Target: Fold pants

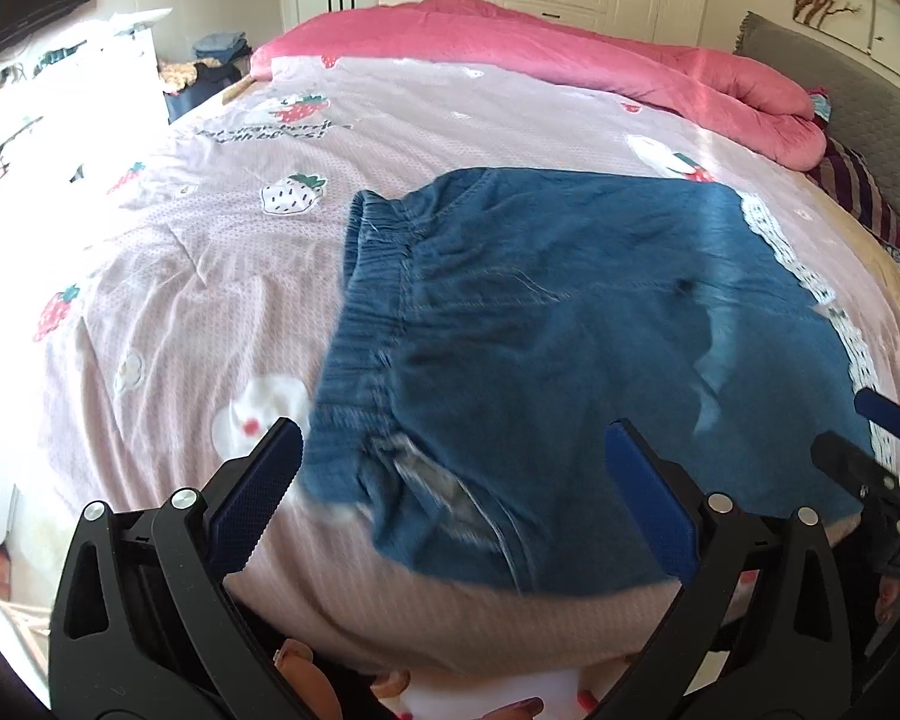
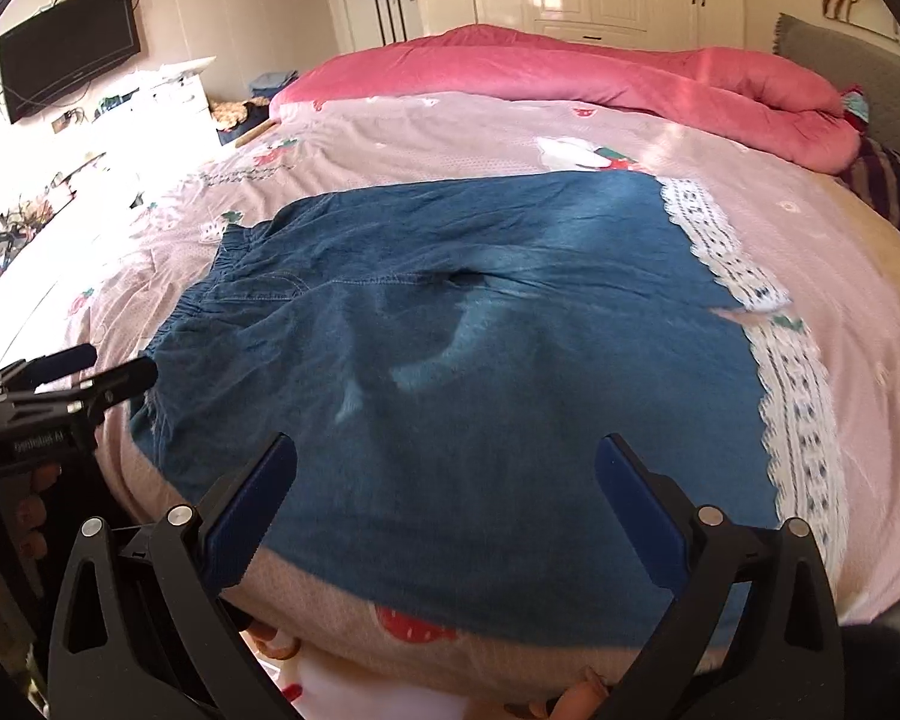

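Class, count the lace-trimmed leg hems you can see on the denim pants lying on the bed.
2. One lace hem sits farther up the bed; the second lies nearer, both at the right end of the denim pants. Nothing suggests more are hidden.

Blue denim pants [image 2: 480, 396] with white lace hem trim [image 2: 798, 408]; pale pink bedsheet [image 1: 390, 138] printed with red and white strawberries; solid pink quilt [image 2: 570, 72]; black claws, blue pads [image 1: 258, 498]
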`<control>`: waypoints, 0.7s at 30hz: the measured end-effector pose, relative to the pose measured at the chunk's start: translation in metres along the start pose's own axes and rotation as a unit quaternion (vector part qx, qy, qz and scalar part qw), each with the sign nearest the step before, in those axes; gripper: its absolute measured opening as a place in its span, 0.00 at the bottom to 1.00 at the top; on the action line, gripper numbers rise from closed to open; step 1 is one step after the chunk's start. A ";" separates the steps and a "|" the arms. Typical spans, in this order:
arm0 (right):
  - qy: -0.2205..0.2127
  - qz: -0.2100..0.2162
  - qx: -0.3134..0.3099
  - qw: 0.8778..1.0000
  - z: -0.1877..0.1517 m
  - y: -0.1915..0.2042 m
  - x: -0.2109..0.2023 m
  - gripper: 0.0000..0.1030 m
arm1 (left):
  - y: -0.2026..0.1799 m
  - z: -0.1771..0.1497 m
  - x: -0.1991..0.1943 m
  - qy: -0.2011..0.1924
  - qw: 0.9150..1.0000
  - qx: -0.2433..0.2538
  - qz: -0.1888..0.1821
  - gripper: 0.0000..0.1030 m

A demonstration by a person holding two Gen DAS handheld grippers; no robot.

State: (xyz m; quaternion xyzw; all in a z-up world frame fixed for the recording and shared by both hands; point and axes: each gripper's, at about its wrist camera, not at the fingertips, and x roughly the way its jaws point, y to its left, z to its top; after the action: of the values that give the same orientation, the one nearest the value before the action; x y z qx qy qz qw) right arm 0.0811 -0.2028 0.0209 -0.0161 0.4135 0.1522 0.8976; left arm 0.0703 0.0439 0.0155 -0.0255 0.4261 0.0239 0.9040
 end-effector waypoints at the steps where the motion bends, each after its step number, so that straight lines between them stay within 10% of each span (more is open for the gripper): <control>1: 0.005 0.004 0.000 1.000 0.005 -0.001 0.004 0.96 | 0.004 0.008 0.006 0.002 1.000 -0.001 0.007 0.92; 21: 0.041 0.040 -0.060 0.997 0.118 -0.023 0.103 0.96 | 0.052 0.121 0.117 0.050 0.998 0.010 0.025 0.92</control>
State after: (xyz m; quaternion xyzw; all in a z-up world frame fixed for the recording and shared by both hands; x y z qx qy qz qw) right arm 0.2379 -0.1792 0.0191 -0.0593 0.4406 0.2113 0.8705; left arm 0.2341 0.1059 0.0009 -0.0071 0.4719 0.0404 0.8807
